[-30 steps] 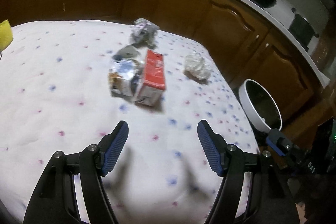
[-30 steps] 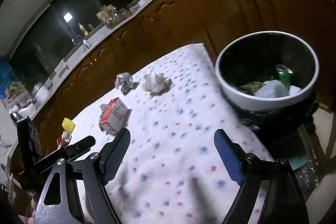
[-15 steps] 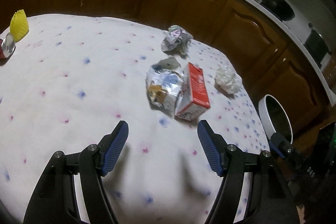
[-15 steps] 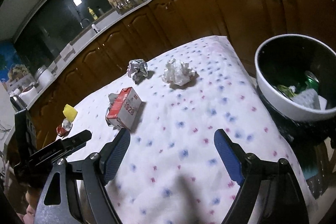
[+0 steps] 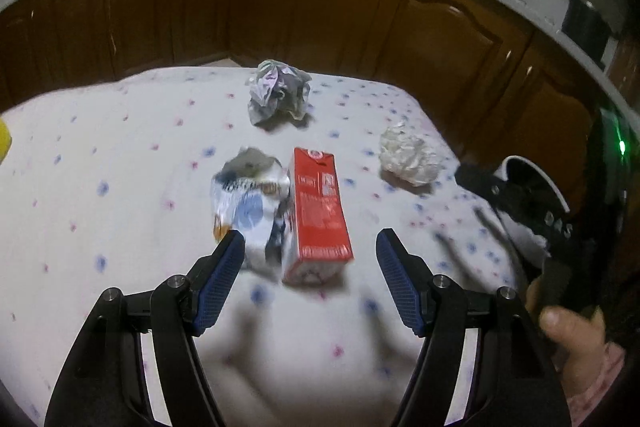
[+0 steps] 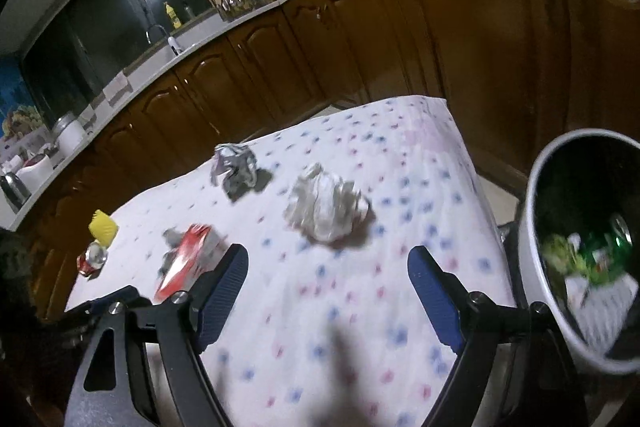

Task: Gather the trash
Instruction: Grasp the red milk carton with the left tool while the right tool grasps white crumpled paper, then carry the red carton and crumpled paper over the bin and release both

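Both my tools are wide open, nothing held: left tool [image 5: 308, 273] near the red carton [image 5: 318, 215], right tool [image 6: 326, 293] near the white wad [image 6: 326, 209].

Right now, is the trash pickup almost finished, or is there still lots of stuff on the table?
Partly done. The bin already holds a green can and scraps. Nothing is in hand: the left gripper and right gripper are both open and empty. Left on the table: red carton, crumpled bag, foil wad, white paper ball, crushed can, yellow piece.
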`<control>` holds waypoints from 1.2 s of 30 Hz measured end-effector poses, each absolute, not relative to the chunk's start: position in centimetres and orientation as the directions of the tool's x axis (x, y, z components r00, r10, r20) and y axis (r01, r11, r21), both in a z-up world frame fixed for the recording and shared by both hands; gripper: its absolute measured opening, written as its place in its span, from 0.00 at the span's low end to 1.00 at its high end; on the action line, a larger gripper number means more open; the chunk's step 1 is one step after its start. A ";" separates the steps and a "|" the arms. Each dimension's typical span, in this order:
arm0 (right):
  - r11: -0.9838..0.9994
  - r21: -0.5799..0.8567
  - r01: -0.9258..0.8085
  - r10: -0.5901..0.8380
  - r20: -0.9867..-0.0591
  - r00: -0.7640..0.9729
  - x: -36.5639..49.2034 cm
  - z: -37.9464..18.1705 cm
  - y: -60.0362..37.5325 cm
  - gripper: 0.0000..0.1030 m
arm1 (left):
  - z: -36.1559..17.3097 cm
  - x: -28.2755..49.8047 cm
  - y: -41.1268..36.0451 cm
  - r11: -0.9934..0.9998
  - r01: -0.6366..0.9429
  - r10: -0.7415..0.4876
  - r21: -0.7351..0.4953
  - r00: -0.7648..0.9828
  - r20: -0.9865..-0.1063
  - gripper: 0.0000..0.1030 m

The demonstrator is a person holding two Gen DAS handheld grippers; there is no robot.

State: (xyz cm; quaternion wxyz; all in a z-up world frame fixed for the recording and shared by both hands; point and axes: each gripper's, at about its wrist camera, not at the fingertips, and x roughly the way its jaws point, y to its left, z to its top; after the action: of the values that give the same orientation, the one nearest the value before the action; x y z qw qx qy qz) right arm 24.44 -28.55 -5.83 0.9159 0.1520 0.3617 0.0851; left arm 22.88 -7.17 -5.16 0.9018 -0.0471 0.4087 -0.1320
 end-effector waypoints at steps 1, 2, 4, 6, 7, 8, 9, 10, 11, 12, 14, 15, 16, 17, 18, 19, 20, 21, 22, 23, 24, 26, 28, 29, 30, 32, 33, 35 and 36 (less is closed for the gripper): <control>0.941 0.336 -0.044 0.263 -0.643 0.719 25.4 -6.0 -28.5 0.80 | -5.4 23.4 -7.3 0.963 0.194 -0.269 -0.187 0.627 -0.731 0.67; 0.941 0.335 -0.044 0.264 -0.648 0.715 26.2 -6.2 -28.5 0.80 | -5.5 23.6 -7.4 0.964 0.192 -0.264 -0.183 0.624 -0.736 0.67; 0.943 0.329 -0.046 0.263 -0.655 0.708 27.5 -6.6 -28.2 0.80 | -6.0 24.2 -7.8 0.971 0.182 -0.237 -0.157 0.620 -0.748 0.67; 0.946 0.319 -0.055 0.265 -0.667 0.696 28.6 -6.9 -27.8 0.78 | -6.6 24.6 -8.2 0.974 0.182 -0.220 -0.136 0.617 -0.756 0.65; 0.947 0.315 -0.059 0.267 -0.677 0.685 29.2 -7.3 -27.5 0.70 | -6.8 24.7 -8.3 0.975 0.185 -0.215 -0.126 0.619 -0.756 0.53; 0.947 0.314 -0.062 0.272 -0.687 0.673 29.6 -7.6 -27.2 0.60 | -7.0 24.8 -8.5 0.975 0.191 -0.209 -0.114 0.614 -0.761 0.49; 0.946 0.317 -0.067 0.282 -0.702 0.654 30.0 -8.1 -27.0 0.53 | -7.2 24.9 -8.7 0.975 0.195 -0.206 -0.107 0.607 -0.768 0.40; 0.944 0.322 -0.071 0.289 -0.703 0.650 30.0 -8.3 -27.0 0.39 | -7.3 24.9 -8.8 0.974 0.198 -0.209 -0.109 0.605 -0.768 0.31; 0.940 0.332 -0.079 0.300 -0.694 0.654 29.7 -8.2 -27.0 0.31 | -7.2 24.8 -8.9 0.971 0.208 -0.220 -0.115 0.604 -0.766 0.31; 0.942 0.324 -0.082 0.295 -0.691 0.660 29.2 -7.9 -27.0 0.30 | -7.1 24.6 -8.9 0.971 0.210 -0.223 -0.116 0.609 -0.762 0.31; 0.943 0.322 -0.084 0.292 -0.681 0.672 28.0 -7.4 -27.2 0.18 | -6.9 24.3 -8.8 0.967 0.218 -0.242 -0.133 0.615 -0.750 0.30; 0.938 0.336 -0.087 0.304 -0.674 0.674 27.4 -7.2 -27.5 0.18 | -6.7 24.1 -8.7 0.963 0.224 -0.259 -0.150 0.615 -0.744 0.30; 0.934 0.345 -0.088 0.310 -0.667 0.677 26.8 -6.9 -27.8 0.18 | -6.6 23.8 -8.7 0.959 0.230 -0.273 -0.163 0.616 -0.739 0.30; 0.933 0.350 -0.088 0.312 -0.660 0.684 25.9 -6.6 -28.1 0.18 | -6.4 23.6 -8.8 0.957 0.236 -0.281 -0.168 0.616 -0.735 0.30; 0.932 0.353 -0.086 0.312 -0.656 0.688 25.3 -6.4 -28.4 0.18 | -6.3 23.2 -8.8 0.953 0.244 -0.297 -0.181 0.614 -0.731 0.30; 0.929 0.361 -0.085 0.316 -0.650 0.691 24.5 -6.2 -28.7 0.18 | -6.2 22.9 -8.9 0.949 0.250 -0.309 -0.193 0.610 -0.730 0.30; 0.925 0.370 -0.084 0.320 -0.643 0.696 23.7 -5.9 -29.0 0.18 | -6.1 22.6 -9.0 0.945 0.254 -0.320 -0.205 0.605 -0.729 0.30; 0.922 0.380 -0.080 0.322 -0.634 0.703 22.5 -5.7 -29.5 0.18 | -5.9 22.2 -9.2 0.943 0.258 -0.329 -0.212 0.602 -0.728 0.30; 0.920 0.384 -0.078 0.322 -0.627 0.710 21.7 -5.4 -29.9 0.18 | -5.8 21.9 -9.4 0.939 0.265 -0.338 -0.218 0.600 -0.725 0.30; 0.919 0.387 -0.073 0.318 -0.620 0.717 20.8 -5.2 -30.3 0.18 | -5.6 21.5 -9.6 0.936 0.273 -0.346 -0.223 0.599 -0.722 0.30; 0.917 0.392 -0.068 0.317 -0.616 0.722 20.2 -5.0 -30.6 0.18 | -5.4 21.0 -10.0 0.931 0.284 -0.357 -0.228 0.597 -0.719 0.30; 0.911 0.409 -0.059 0.317 -0.600 0.735 18.3 -4.5 -31.5 0.18 | -5.0 20.1 -10.8 0.920 0.311 -0.385 -0.240 0.592 -0.708 0.30; 0.908 0.417 -0.047 0.309 -0.588 0.747 16.8 -4.2 -32.3 0.18 | -4.6 19.4 -11.6 0.906 0.338 -0.415 -0.256 0.581 -0.700 0.30; 0.909 0.416 -0.039 0.300 -0.587 0.752 16.2 -4.1 -32.6 0.18 | -4.5 19.1 -12.0 0.898 0.350 -0.429 -0.265 0.574 -0.697 0.30; 0.909 0.416 -0.026 0.289 -0.585 0.758 15.4 -4.0 -33.1 0.18 | -4.3 19.0 -12.5 0.892 0.363 -0.440 -0.268 0.570 -0.694 0.30; 0.905 0.425 -0.004 0.275 -0.579 0.768 13.9 -3.9 -34.1 0.18 | -4.1 18.5 -13.5 0.887 0.381 -0.446 -0.260 0.567 -0.692 0.30; 0.905 0.425 0.011 0.261 -0.576 0.775 13.0 -3.9 -34.8 0.18 | -4.0 18.2 -14.2 0.880 0.399 -0.458 -0.260 0.561 -0.690 0.30; 0.905 0.424 0.037 0.236 -0.572 0.785 11.8 -3.7 -35.8 0.18 | -3.8 17.8 -15.0 0.872 0.418 -0.468 -0.255 0.557 -0.687 0.30; 0.904 0.426 0.048 0.226 -0.570 0.790 11.2 -3.7 -36.3 0.18 | -3.6 17.6 -15.6 0.867 0.430 -0.473 -0.251 0.553 -0.686 0.30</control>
State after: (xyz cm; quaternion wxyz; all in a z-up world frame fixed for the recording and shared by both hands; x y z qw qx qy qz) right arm 11.22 -36.27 -3.65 0.9214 0.2141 0.3207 0.0484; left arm 17.61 -15.61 -3.62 0.8809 -0.0269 0.3972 -0.2561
